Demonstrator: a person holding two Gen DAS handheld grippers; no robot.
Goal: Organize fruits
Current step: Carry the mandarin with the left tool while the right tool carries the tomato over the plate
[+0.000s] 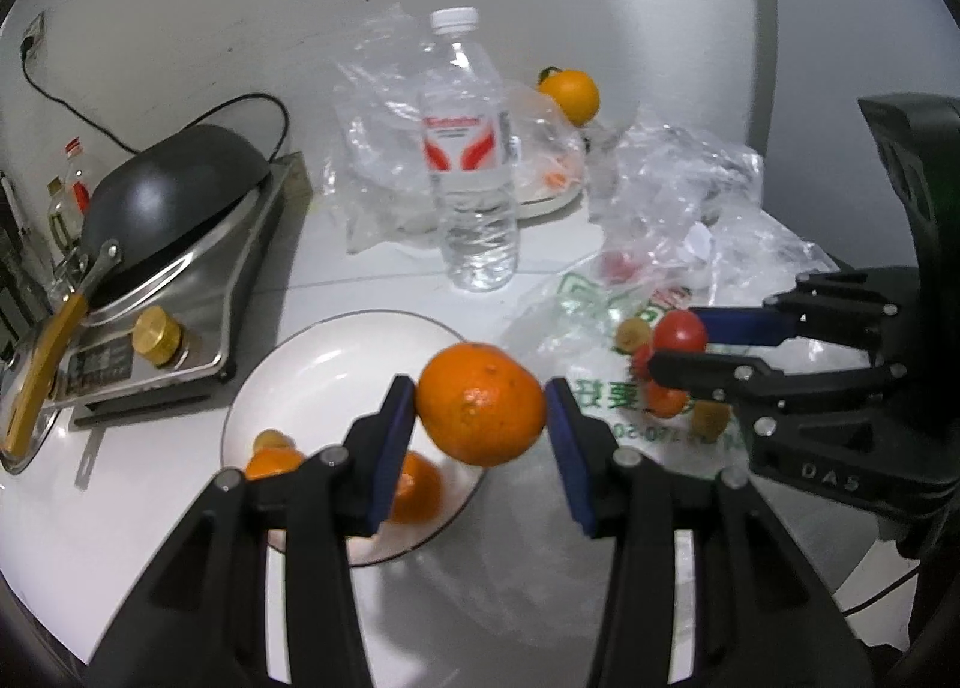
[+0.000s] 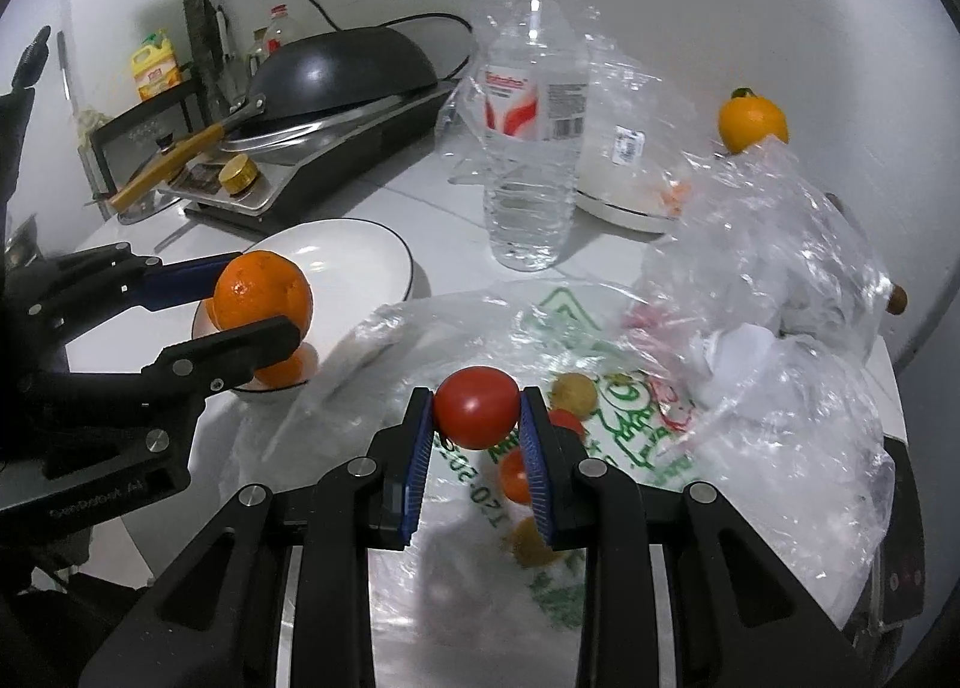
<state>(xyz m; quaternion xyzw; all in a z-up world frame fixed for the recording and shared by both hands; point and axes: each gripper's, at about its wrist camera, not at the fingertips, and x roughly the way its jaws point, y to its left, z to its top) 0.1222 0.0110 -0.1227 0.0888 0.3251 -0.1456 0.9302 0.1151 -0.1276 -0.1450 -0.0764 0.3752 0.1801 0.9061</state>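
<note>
My left gripper is shut on an orange and holds it above the right rim of a white plate; it also shows in the right wrist view. Two oranges and a small brown fruit lie on the plate. My right gripper is shut on a red tomato above a printed plastic bag. More tomatoes and brown fruits lie on the bag. Another orange sits at the back.
A water bottle stands mid-table among crumpled clear bags. A black wok sits upside down on a steel stove at the left. A second white dish is behind the bottle.
</note>
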